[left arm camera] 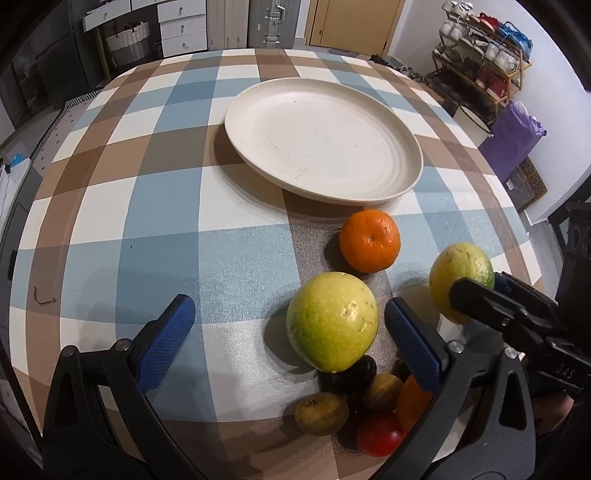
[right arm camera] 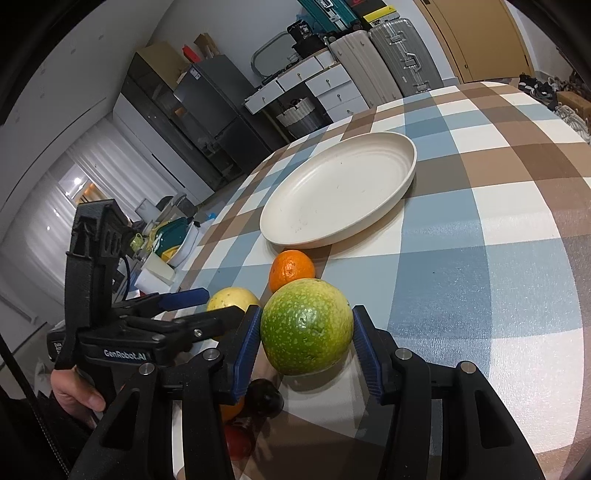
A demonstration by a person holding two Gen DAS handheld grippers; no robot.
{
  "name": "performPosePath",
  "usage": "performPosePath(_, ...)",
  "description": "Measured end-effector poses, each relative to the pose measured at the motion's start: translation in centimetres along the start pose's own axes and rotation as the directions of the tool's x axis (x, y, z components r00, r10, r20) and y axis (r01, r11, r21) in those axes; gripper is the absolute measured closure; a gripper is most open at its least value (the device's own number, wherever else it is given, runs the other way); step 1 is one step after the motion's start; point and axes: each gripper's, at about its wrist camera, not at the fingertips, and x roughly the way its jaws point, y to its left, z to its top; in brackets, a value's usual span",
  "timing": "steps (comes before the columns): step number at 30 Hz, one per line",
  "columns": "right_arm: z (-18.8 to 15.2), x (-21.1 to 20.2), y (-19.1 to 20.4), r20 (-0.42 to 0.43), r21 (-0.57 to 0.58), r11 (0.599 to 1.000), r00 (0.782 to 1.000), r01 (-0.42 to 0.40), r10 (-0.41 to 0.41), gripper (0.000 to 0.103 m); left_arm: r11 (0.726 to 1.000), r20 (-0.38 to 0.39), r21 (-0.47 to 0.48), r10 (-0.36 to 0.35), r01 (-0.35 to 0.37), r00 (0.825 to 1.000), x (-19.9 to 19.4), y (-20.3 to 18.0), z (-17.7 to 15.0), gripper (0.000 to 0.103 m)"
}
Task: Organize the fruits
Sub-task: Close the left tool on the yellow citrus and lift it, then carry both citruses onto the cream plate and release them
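A cream plate (left arm camera: 406,147) (right arm camera: 408,162) lies empty on the checked tablecloth. A tangerine (left arm camera: 369,240) (right arm camera: 291,274) sits just in front of it. My right gripper (right arm camera: 306,347) is shut on a green-yellow fruit (right arm camera: 306,326) (left arm camera: 460,275), with both blue pads against its sides. My left gripper (left arm camera: 288,325) is open around a second yellow-green fruit (left arm camera: 332,321) (right arm camera: 231,299), not touching it. A cluster of small fruits (left arm camera: 369,410) lies between the left fingers: a red tomato, dark ones and brownish ones.
The round table has a blue, brown and white checked cloth (left arm camera: 147,206). A shoe rack (left arm camera: 484,62) stands beyond the far right edge. White drawers (left arm camera: 183,27) and suitcases (right arm camera: 391,59) stand behind the table.
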Motion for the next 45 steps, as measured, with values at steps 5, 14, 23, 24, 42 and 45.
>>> performPosePath(5, 0.0, 0.0, 0.0, 0.002, 0.001, 1.000, 1.000, -0.019, 0.019, 0.053, 1.000, -0.022, 0.008, 0.011, -0.011, 1.000, 0.8, -0.2, 0.1, 0.001)
performPosePath(14, 0.0, -0.2, -0.4, 0.010, 0.010, 0.999, 0.999, -0.049, 0.049, 0.053, 0.999, -0.035, 0.034, -0.015, 0.016, 0.999, 1.1, -0.9, 0.3, 0.008)
performPosePath(23, 0.1, -0.3, -0.7, 0.016, 0.029, 0.997, 0.997, -0.071, 0.070, 0.053, 0.994, -0.049, 0.066, -0.083, 0.087, 0.995, 1.1, -1.5, 0.1, 0.050)
performPosePath(24, 0.1, -0.3, -0.8, 0.016, 0.031, 0.997, 0.997, -0.072, 0.072, 0.053, 0.992, -0.047, 0.062, -0.103, 0.106, 0.994, 1.0, -1.4, 0.1, 0.058)
performPosePath(42, 1.9, -0.9, -0.2, 0.042, 0.002, 0.999, 0.998, -0.042, 0.042, 0.053, 0.975, -0.020, 0.024, -0.220, 0.221, 0.975, -1.3, 1.2, 2.8, 0.058)
performPosePath(45, 3.2, -1.1, 0.3, 0.053, -0.027, 0.999, 0.998, -0.023, 0.024, 0.053, 0.973, -0.008, 0.041, -0.229, 0.229, 0.973, -1.9, 1.2, 4.4, 0.058)
